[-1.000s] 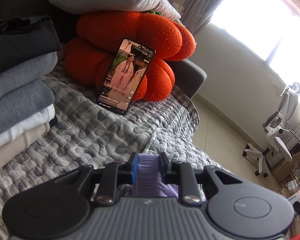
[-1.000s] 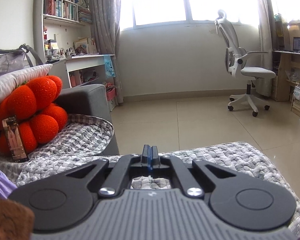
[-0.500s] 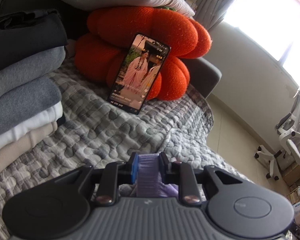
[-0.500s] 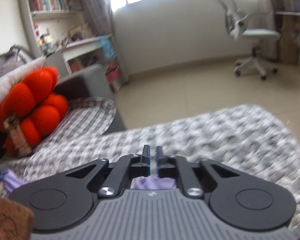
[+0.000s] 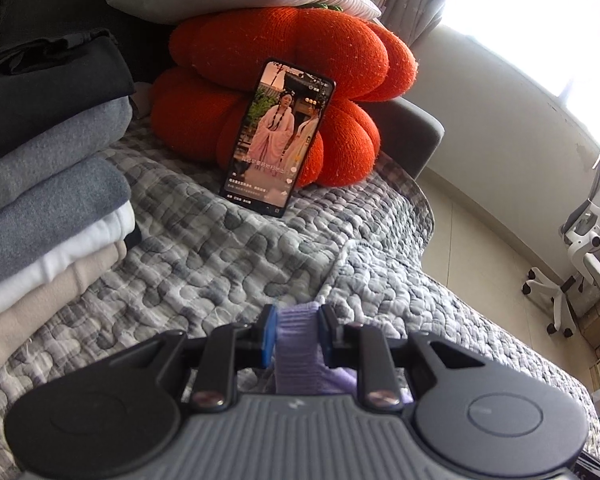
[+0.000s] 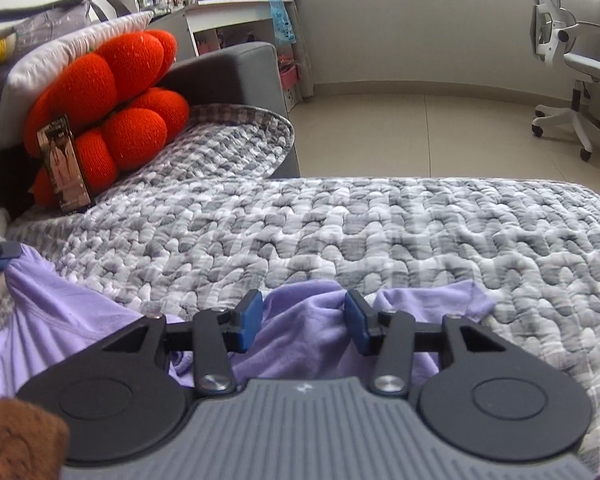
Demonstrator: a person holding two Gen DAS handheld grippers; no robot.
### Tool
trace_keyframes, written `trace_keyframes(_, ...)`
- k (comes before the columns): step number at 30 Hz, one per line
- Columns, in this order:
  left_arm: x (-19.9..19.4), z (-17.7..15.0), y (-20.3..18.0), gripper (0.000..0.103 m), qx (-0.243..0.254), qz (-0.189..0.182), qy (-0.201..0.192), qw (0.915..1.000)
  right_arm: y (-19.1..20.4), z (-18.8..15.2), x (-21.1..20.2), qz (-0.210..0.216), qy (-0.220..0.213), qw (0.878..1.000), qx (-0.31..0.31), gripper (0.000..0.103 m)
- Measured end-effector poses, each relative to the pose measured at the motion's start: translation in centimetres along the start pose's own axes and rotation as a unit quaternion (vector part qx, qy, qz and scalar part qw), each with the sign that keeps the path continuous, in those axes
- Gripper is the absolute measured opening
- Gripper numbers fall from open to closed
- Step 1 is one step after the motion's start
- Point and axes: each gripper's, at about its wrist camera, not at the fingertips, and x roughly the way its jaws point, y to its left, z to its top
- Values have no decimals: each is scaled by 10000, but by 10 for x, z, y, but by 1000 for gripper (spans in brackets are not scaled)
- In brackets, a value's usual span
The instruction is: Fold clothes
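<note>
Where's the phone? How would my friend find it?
Find the big orange pumpkin cushion at the back of the grey quilted cover. The phone leans upright against its front, the only thing with a glowing screen.

The lilac garment [image 6: 308, 336] runs under the right gripper [image 6: 302, 316] body and off the left and bottom edges of the right view, so its full shape is hidden; in the left view only a ribbed strip [image 5: 298, 344] shows between the pads, the rest covered by the left gripper [image 5: 298, 334]; the folded stack [image 5: 48, 184] is cut by the left edge; the chair [image 5: 588, 240] is cropped at the right; the phone [image 6: 64, 164] screen is too small to read in the right view; a brown fuzzy thing [image 6: 20, 444] at the bottom corner cannot be identified.
</note>
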Motion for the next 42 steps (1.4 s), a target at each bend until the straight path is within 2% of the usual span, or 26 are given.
trace_keyframes(3, 1, 0, -1, 22, -5, 0, 21, 10000, 6, -1, 3, -129, -29, 9996, -253, 47)
trace_keyframes(7, 2, 0, 0, 22, -7, 22, 11, 10000, 12, -4, 3, -339, -95, 9974, -631, 6)
trace_keyframes(8, 1, 0, 0, 22, -20, 32, -1, 10000, 12, -4, 3, -356, -112, 9972, -643, 5)
trace_keyframes(11, -1, 1, 3, 22, -74, 32, -54, 10000, 7, 0, -3, -460, -270, 9970, -553, 3)
trace_keyframes(18, -6, 4, 8, 22, -194, -52, -175, 9996, -21, 18, -42, -888, -1000, 9908, -194, 3)
trace_keyframes(23, -9, 5, 9, 22, -219, -159, -281, 9992, -51, 26, -69, -1244, -1513, 9803, 268, 3)
trace_keyframes(28, -11, 5, 9, 22, -221, -216, -349, 9989, -70, 27, -80, -1564, -1764, 9699, 601, 3)
trace_keyframes(31, -11, 4, 7, 22, -188, -249, -404, 9987, -78, 27, -80, -1667, -1693, 9685, 739, 3)
trace_keyframes(36, -6, 2, 2, 22, -33, -211, -367, 9991, -83, 23, -65, -1688, -1117, 9761, 788, 3)
trace_keyframes(40, 2, 0, -1, 23, 64, -164, -12, 9998, -88, 15, -54, -1563, -784, 9809, 847, 8)
trace_keyframes(41, 3, -1, -2, 25, 107, -162, 116, 9997, -88, 12, -53, -1549, -744, 9815, 844, 13)
trace_keyframes(42, 2, -2, -2, 30, 127, -157, 233, 9995, -89, 10, -54, -1531, -698, 9822, 834, 13)
